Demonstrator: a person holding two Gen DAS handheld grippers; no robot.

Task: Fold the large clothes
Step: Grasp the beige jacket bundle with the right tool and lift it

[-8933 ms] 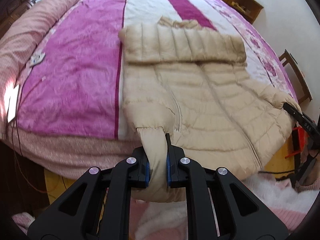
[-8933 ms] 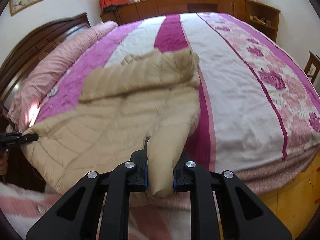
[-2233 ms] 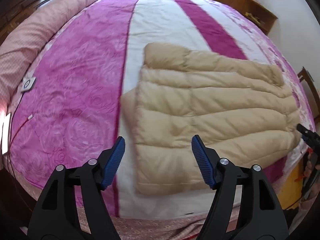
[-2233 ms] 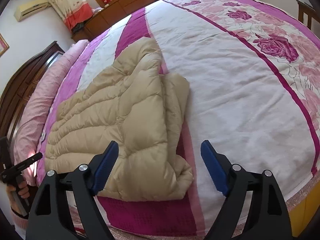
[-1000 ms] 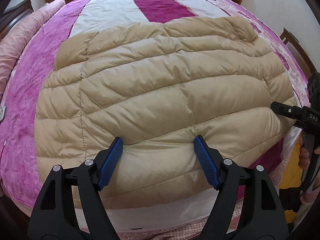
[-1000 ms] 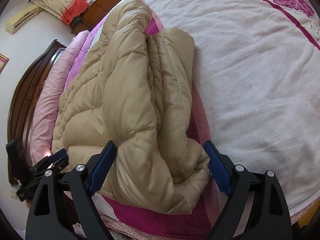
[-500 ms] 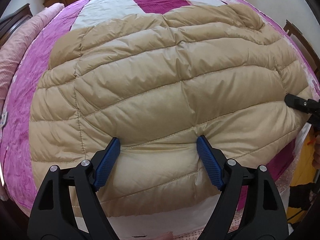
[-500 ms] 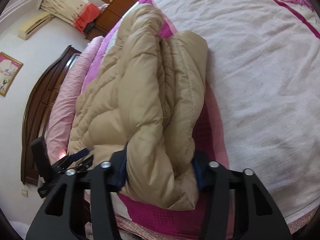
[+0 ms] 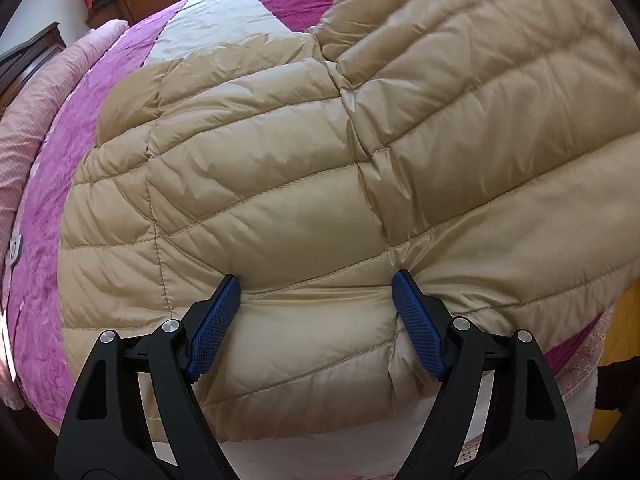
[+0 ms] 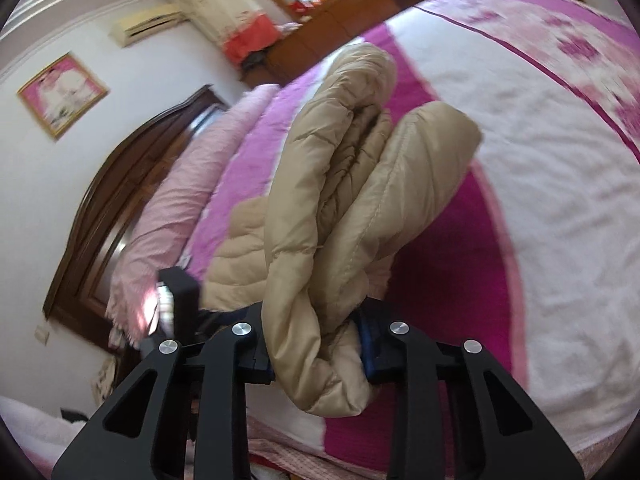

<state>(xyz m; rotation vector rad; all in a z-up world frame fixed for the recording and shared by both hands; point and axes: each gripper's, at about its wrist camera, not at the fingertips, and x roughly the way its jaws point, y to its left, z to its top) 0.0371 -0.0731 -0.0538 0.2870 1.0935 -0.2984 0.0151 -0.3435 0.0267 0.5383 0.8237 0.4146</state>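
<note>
Beige down jacket [image 9: 320,168] lies folded on the striped bed [image 9: 208,12]. Left hand-held gripper [image 9: 318,320] is spread, pressing into its near hem; right hand-held gripper [image 10: 318,350] is closing, pinching the bunched edge. Headboard [image 10: 120,200] at 9 o'clock, framed picture [image 10: 62,94] at 10. No legible writing.
</note>
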